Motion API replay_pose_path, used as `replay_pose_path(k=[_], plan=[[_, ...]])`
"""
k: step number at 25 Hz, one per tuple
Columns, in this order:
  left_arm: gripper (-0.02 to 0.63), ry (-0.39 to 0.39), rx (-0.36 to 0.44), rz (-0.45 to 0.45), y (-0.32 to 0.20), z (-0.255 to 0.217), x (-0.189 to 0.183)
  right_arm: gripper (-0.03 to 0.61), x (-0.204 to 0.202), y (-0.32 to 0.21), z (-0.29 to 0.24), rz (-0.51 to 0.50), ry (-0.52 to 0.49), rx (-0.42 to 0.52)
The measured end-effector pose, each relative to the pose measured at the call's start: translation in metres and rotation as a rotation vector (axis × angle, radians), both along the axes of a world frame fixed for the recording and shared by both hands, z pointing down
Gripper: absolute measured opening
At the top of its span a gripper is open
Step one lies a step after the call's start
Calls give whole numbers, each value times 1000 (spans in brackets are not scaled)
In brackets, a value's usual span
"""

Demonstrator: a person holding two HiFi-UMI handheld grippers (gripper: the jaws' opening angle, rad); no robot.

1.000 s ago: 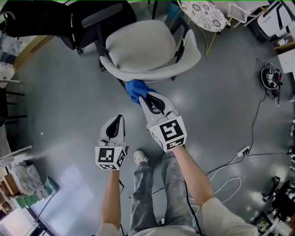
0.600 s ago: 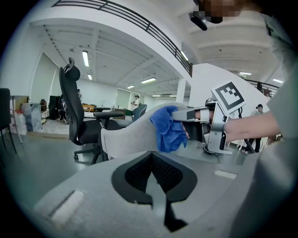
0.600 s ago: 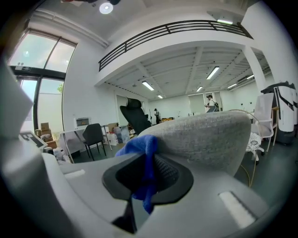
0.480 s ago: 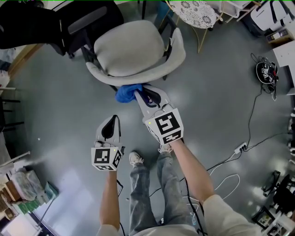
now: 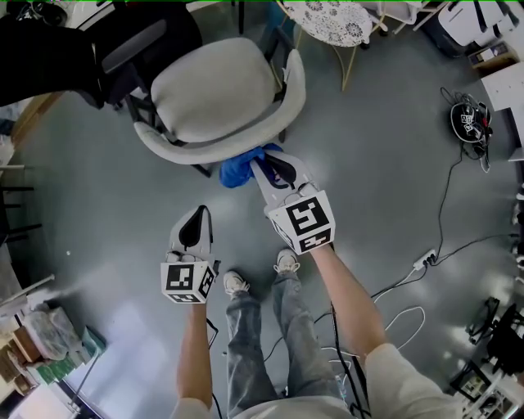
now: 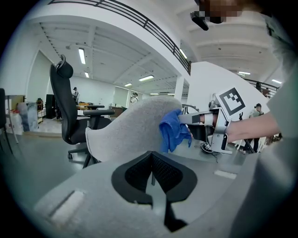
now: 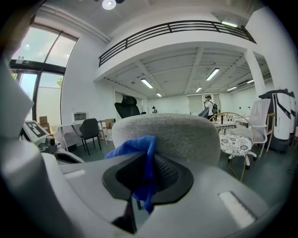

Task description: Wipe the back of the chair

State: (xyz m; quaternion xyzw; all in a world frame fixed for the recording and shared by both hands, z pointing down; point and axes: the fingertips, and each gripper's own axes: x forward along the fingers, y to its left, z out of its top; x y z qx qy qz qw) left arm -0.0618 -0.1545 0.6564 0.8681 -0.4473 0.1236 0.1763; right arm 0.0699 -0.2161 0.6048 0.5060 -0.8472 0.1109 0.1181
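Note:
A light grey upholstered chair (image 5: 221, 90) stands in front of me, its curved back (image 5: 205, 150) turned my way. My right gripper (image 5: 260, 164) is shut on a blue cloth (image 5: 241, 168) and presses it against the outside of the chair back (image 7: 172, 135); the blue cloth (image 7: 142, 155) hangs between its jaws. In the left gripper view the cloth (image 6: 173, 130) lies on the chair back (image 6: 135, 132). My left gripper (image 5: 196, 219) hangs lower left of the chair, jaws shut with nothing between them, apart from it.
A black office chair (image 5: 90, 41) stands at the far left behind the grey one. A white patterned round table (image 5: 332, 16) is at the back right. Cables and a power strip (image 5: 427, 263) lie on the grey floor at right. My shoes (image 5: 285, 262) are just below the grippers.
The right gripper carried the cloth left along the chair back, then back to the right. The left gripper stayed low, hardly moving.

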Motion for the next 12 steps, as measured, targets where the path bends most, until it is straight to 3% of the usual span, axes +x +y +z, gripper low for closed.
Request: replay_pose_path(k=[12], plan=[[3, -6, -11, 13, -13, 5, 39, 43, 89, -32, 7, 66, 69, -5]])
